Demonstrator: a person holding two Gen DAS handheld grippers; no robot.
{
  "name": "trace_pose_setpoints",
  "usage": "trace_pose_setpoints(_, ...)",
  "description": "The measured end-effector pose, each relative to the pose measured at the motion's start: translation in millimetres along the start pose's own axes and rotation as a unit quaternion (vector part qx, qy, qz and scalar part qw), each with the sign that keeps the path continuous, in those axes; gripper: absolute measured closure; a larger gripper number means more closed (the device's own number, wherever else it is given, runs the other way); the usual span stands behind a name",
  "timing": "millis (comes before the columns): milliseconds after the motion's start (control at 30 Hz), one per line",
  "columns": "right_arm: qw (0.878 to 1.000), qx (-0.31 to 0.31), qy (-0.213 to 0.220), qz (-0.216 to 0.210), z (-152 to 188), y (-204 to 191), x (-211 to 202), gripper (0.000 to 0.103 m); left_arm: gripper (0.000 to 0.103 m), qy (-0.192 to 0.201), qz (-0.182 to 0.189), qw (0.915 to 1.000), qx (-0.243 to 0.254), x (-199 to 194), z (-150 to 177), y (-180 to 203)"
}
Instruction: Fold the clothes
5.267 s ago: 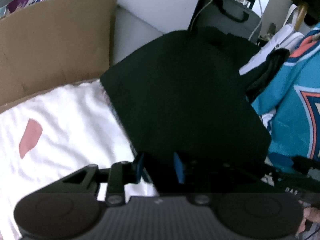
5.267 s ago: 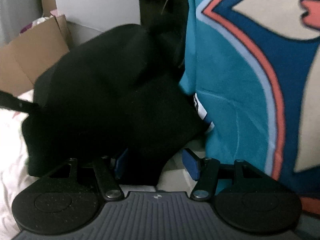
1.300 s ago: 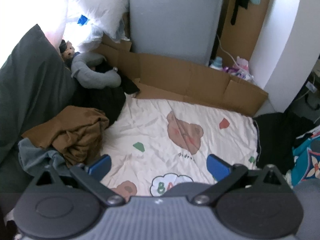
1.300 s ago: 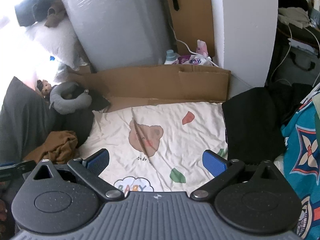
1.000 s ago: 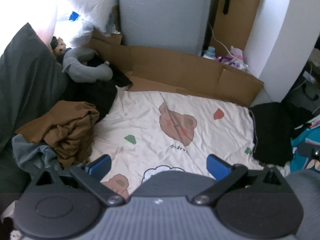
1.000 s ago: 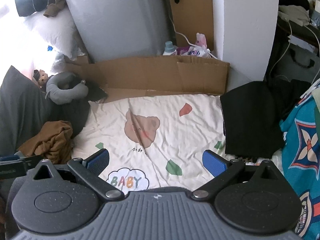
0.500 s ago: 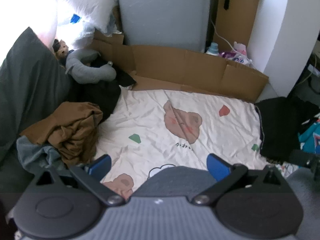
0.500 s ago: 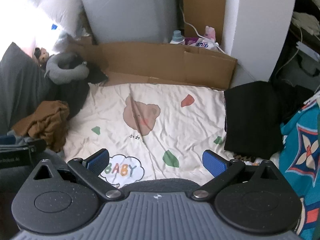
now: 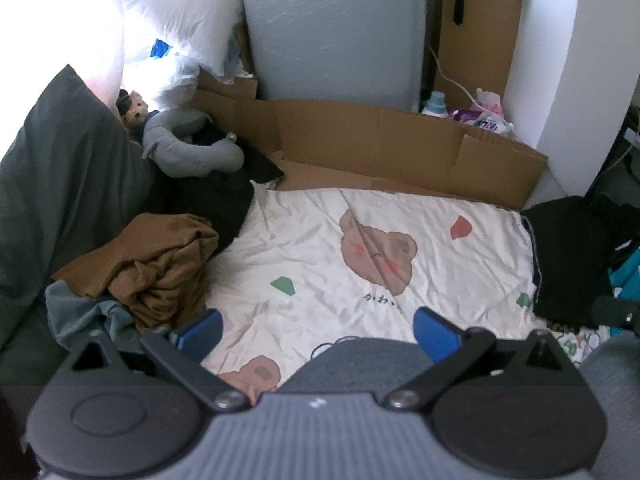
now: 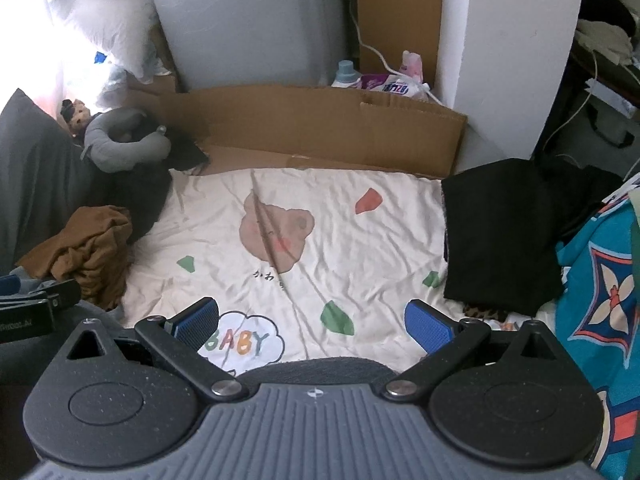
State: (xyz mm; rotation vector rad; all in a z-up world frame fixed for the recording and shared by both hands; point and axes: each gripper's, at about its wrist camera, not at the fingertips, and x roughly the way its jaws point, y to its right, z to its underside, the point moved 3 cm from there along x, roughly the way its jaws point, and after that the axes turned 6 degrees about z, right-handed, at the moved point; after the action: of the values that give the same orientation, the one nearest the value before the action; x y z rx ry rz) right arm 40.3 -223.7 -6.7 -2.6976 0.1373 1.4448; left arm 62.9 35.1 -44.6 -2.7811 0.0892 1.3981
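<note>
A folded black garment (image 10: 500, 240) lies at the right edge of the cream bear-print blanket (image 10: 320, 240); the left wrist view has the black garment (image 9: 572, 256) at its far right. A crumpled brown garment (image 9: 152, 260) sits in a heap at the blanket's left edge, over a grey-blue one (image 9: 84, 316); the right wrist view shows the brown garment (image 10: 88, 248) too. My left gripper (image 9: 316, 330) is open and empty above the blanket's near edge. My right gripper (image 10: 312, 322) is open and empty as well, held back from the blanket.
A teal patterned jersey (image 10: 600, 300) lies right of the black garment. Cardboard (image 10: 320, 128) borders the blanket's far side, with a grey wrapped mattress (image 9: 332, 28) behind. A grey neck pillow (image 9: 188, 152) and dark cushion (image 9: 52, 184) are at the left. A person's grey-clad knee (image 9: 360, 364) is below.
Five seconds ago both grippers were at the black garment, the left shut on it; now both are open, empty and pulled back. In the last second the views shifted only slightly.
</note>
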Motion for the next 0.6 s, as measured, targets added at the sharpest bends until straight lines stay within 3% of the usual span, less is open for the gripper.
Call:
trace_pose_setpoints(200,1.0,0.004,-0.007,-0.008,-0.5,1.9,1.8,0.001,0.001,-0.015,0.023,0.9996,-0.011,4.2,-1.1,-3.6)
trace_pose_setpoints(600,1.0,0.001,-0.009,-0.007,-0.7,1.6,2.5,0.001,0.001,-0.026,0.032,0.999,-0.02,6.4,0.0,-1.3)
